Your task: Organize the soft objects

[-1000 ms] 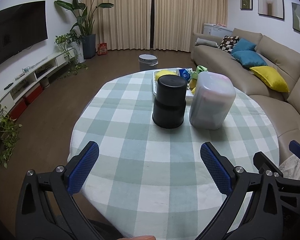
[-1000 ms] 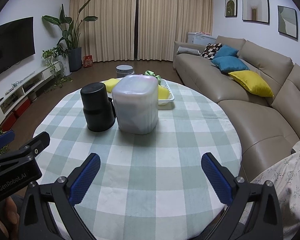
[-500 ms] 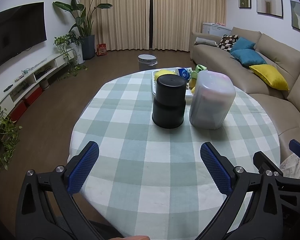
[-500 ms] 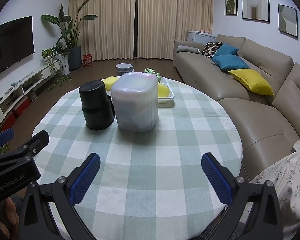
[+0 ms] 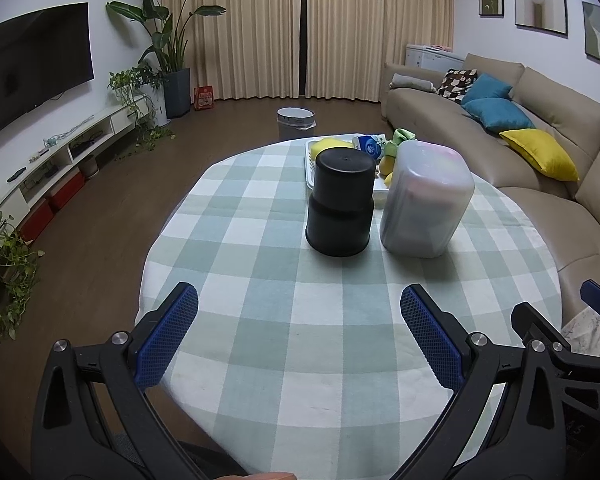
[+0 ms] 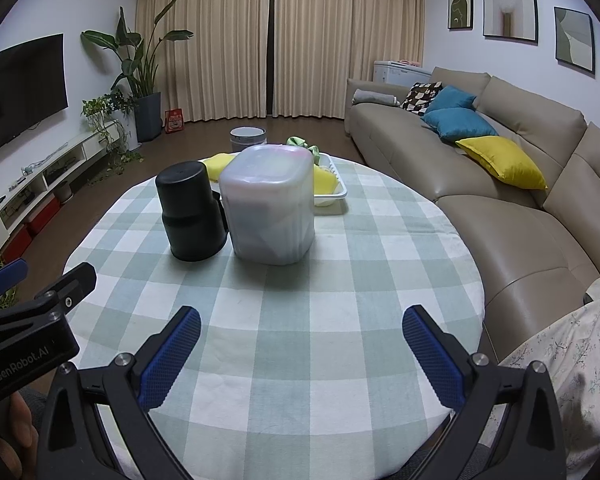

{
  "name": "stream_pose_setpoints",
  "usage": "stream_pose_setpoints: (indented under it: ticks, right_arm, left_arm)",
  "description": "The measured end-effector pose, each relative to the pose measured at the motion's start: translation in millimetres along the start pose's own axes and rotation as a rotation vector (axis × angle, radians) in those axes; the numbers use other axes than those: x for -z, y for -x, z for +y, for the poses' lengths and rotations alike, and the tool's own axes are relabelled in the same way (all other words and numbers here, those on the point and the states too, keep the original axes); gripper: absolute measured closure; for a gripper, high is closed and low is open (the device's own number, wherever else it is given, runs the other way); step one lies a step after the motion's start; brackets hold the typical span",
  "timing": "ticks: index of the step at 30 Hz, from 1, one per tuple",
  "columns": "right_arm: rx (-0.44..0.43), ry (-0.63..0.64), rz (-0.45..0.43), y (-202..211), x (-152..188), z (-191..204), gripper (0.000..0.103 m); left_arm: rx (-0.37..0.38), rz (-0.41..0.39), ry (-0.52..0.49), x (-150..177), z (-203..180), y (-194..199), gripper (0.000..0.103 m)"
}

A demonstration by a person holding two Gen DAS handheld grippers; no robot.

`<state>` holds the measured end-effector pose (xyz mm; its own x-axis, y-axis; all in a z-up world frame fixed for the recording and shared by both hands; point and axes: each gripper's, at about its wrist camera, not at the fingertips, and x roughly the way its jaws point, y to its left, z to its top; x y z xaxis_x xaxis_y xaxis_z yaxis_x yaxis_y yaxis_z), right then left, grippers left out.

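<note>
A round table with a green-and-white checked cloth carries a black cylindrical container and a translucent lidded bin side by side. Behind them a white tray holds soft things: yellow items, a blue-and-white pack and a green cloth. My left gripper hangs open over the near part of the cloth, holding nothing. My right gripper is open too, also holding nothing, with the left tool's body beside it.
A beige sofa with blue and yellow cushions runs along the right. A grey bin stands on the floor beyond the table. A TV, low shelf and potted plants line the left wall. A person's floral sleeve shows at lower right.
Both views have shifted only slightly; the containers sit a touch lower in the right wrist view. Nothing on the table has moved and both grippers stay open.
</note>
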<state>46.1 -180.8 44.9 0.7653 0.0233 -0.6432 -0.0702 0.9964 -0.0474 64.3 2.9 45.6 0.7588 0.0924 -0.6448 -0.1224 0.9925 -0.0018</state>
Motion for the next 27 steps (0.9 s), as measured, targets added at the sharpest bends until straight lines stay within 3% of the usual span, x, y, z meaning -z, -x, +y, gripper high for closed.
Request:
stream_pose_setpoints:
  ticks: [27]
  right_arm:
    - [-0.001,-0.001,0.002,0.5,-1.2,-0.8,0.0]
  left_arm:
    - [-0.001,0.002,-0.011,-2.7,3.8,-3.2,0.0]
